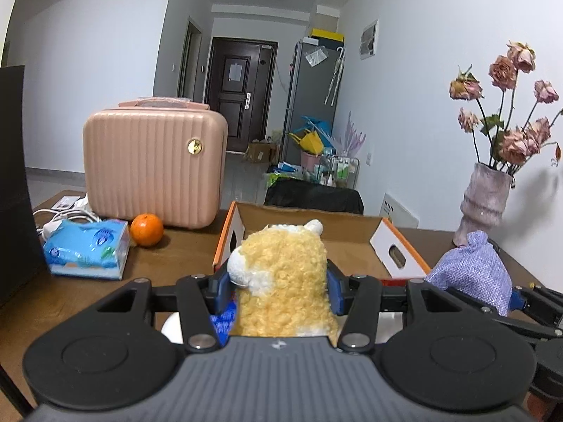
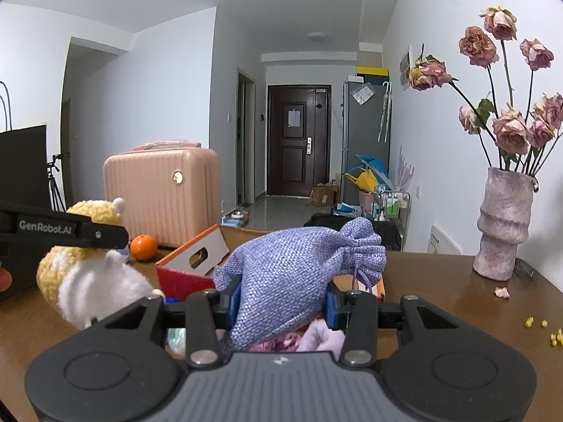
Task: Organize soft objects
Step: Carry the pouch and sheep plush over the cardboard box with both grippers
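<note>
Far left on the brown wooden counter (image 1: 169,263): blue plastic tissue pack (image 1: 88,248), round orange fruit (image 1: 147,229), ribbed pink hard-shell case (image 1: 155,165). None are in your path.

Your left gripper (image 1: 278,292) is pinching the curly yellow-and-white plush toy (image 1: 281,281) across its body, blue pads pressed into the fleece on both sides. The toy is held up in front of the open orange-and-white cardboard box (image 1: 397,246), not yet inside.

Your right gripper (image 2: 281,299) is clamped on the lilac woven drawstring pouch (image 2: 299,267), also in front of the box, just beside the plush.

Risks as I read them:
- Both loads are headed to the same box and the grippers are nearly alongside. Go in together and they'll likely collide; go one at a time.
- Both grips are on compressible material, so a fast swing could let either creep out.
- The pouch's cord hangs near the right pad and may snag on release.
- The box looks light, so clipping its raised flap could shove it.
- The textured pale-pink vase of dried roses (image 2: 503,225) stands far right on the counter; a wide right-side swing could topple it.
</note>
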